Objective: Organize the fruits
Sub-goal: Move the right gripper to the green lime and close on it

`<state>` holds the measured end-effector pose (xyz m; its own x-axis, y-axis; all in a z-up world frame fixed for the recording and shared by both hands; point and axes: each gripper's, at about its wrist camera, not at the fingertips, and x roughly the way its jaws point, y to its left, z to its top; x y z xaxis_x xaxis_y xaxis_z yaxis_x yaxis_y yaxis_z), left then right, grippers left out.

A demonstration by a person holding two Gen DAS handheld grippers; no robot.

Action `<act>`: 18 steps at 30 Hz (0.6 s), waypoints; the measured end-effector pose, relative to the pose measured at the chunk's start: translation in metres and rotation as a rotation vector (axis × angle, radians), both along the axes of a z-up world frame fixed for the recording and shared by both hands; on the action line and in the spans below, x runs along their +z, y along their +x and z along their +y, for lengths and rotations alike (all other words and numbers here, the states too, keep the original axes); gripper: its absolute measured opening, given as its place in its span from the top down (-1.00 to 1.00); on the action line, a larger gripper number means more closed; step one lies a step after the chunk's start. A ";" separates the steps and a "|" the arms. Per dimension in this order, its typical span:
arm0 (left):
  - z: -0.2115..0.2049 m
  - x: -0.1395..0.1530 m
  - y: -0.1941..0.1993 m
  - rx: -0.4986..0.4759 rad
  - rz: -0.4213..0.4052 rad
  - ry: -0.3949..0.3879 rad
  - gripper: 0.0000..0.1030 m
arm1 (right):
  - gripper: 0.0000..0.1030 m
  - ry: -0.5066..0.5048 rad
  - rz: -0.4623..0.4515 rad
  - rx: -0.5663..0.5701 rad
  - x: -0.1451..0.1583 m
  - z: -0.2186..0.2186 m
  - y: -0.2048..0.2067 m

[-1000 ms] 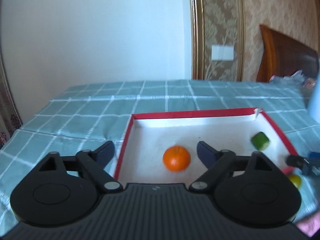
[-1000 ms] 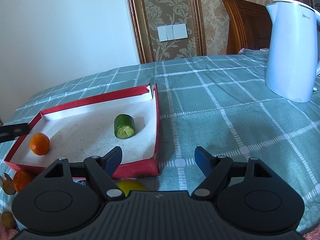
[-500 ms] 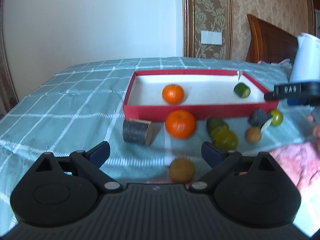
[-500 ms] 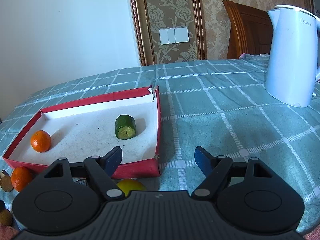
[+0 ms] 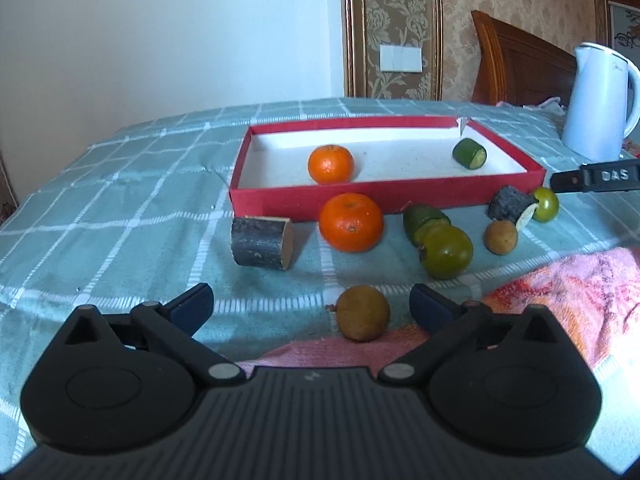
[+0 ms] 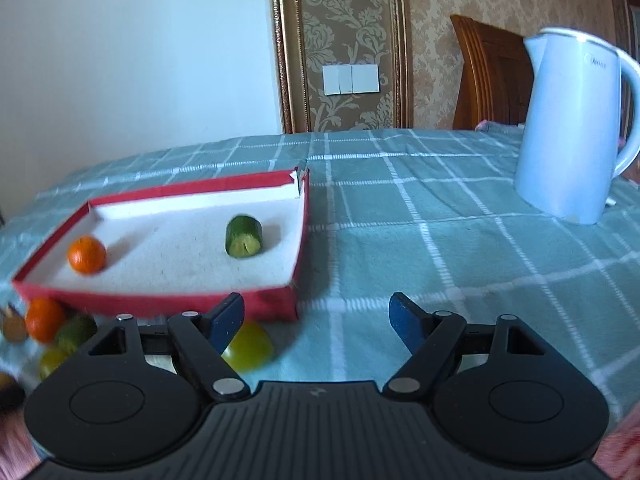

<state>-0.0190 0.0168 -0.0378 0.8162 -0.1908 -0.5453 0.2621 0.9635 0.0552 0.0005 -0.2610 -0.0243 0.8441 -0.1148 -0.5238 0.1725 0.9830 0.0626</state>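
left gripper: jaws opening wide, nothing held | small brown fruit: on the cloth between the jaws, near the red box | looks light, round, may roll: pinch its middle

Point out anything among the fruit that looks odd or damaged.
A dark log-like cylinder with a tan cut face lies beside the loose orange, and a dark rough lump sits nearby; neither looks like fruit. The red tray's far right corner is torn open.
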 end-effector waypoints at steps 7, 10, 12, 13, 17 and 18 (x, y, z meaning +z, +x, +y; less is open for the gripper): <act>-0.004 -0.003 0.003 -0.006 0.028 0.021 -1.00 | -0.54 -0.009 -0.005 0.037 0.002 0.009 -0.006; 0.000 -0.004 0.008 -0.005 0.059 -0.006 -1.00 | -0.54 0.002 -0.008 0.076 0.002 0.015 -0.010; 0.003 -0.005 0.010 -0.005 0.073 -0.032 -1.00 | -0.48 -0.021 -0.011 0.096 0.000 0.019 -0.009; 0.003 -0.005 0.009 -0.005 0.072 -0.029 -1.00 | -0.34 -0.041 -0.007 0.095 -0.001 0.022 -0.008; 0.002 -0.005 0.009 -0.004 0.071 -0.025 -1.00 | -0.13 -0.026 0.023 0.128 -0.006 0.025 -0.001; 0.002 -0.005 0.009 -0.004 0.070 -0.025 -1.00 | -0.13 -0.026 0.024 0.134 -0.006 0.026 0.001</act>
